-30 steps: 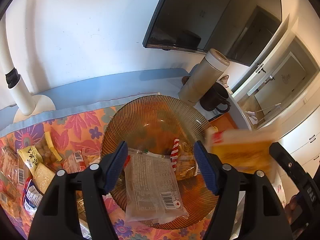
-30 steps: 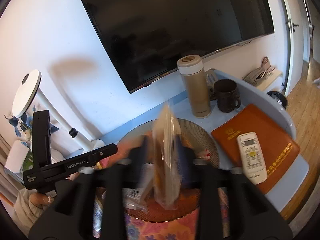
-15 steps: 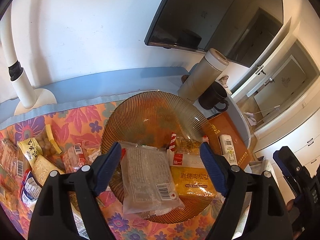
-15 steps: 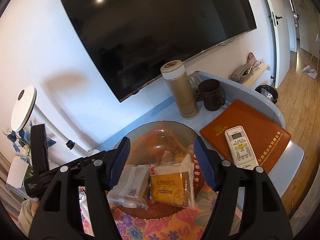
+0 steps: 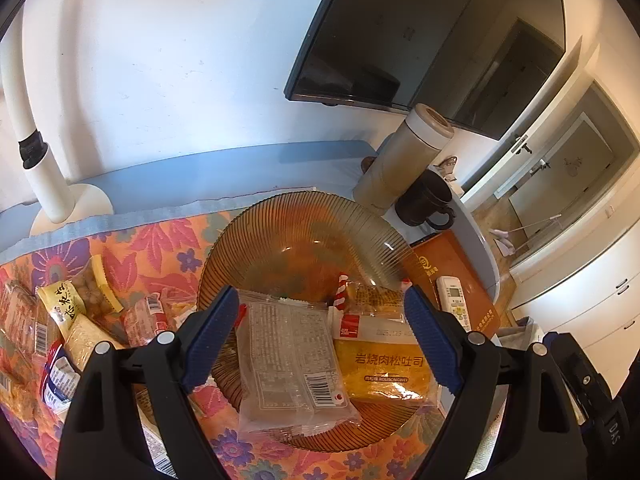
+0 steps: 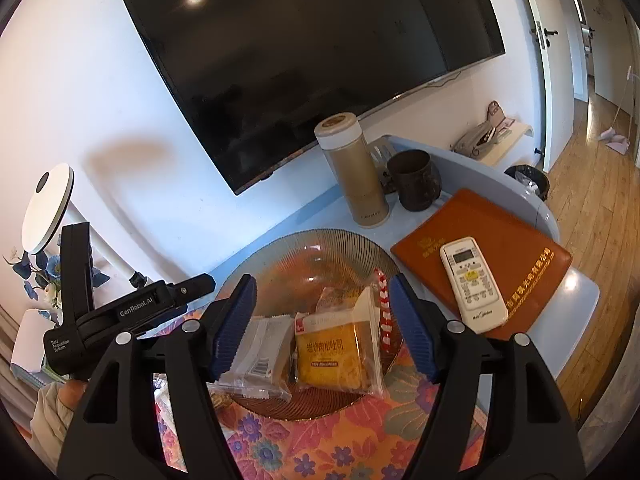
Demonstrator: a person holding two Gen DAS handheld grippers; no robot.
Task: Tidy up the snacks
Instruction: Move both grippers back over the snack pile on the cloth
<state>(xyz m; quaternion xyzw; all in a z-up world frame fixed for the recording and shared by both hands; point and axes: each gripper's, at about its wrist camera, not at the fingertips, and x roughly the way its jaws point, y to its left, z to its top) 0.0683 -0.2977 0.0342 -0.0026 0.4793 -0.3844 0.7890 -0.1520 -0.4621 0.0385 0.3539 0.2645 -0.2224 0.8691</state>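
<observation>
Landmark: amber ribbed glass plate (image 5: 304,216), sitting on the floral cloth (image 5: 160,240), is serving as reference for every place below.
Snacks on plate: grey clear-wrapped packet (image 5: 288,356) and yellow toast packet (image 5: 384,364) are lying side by side on the near half of the plate; a red-and-white striped candy (image 5: 342,290) is lying just behind them.
Snacks off plate: loose packets (image 5: 68,316) are waiting on the cloth to the left of the plate, just beside its rim.
Left gripper (image 5: 320,336): jaws are opening, standing wide apart above the two packets; pads are pressing on nothing.
Right gripper (image 6: 322,324): jaws are opening slightly, standing apart over the same packets and gripping nothing.
Step in hand: both grippers appear to be releasing after a placement, so loading of the plate is partly done.
Next move: one gripper is needing to travel left of the plate, settle over a single packet, and close on its edge.
Caution: packets left of the plate are overlapping and partly hidden by the left gripper's arm, so which is topmost is probably not decidable.
</observation>
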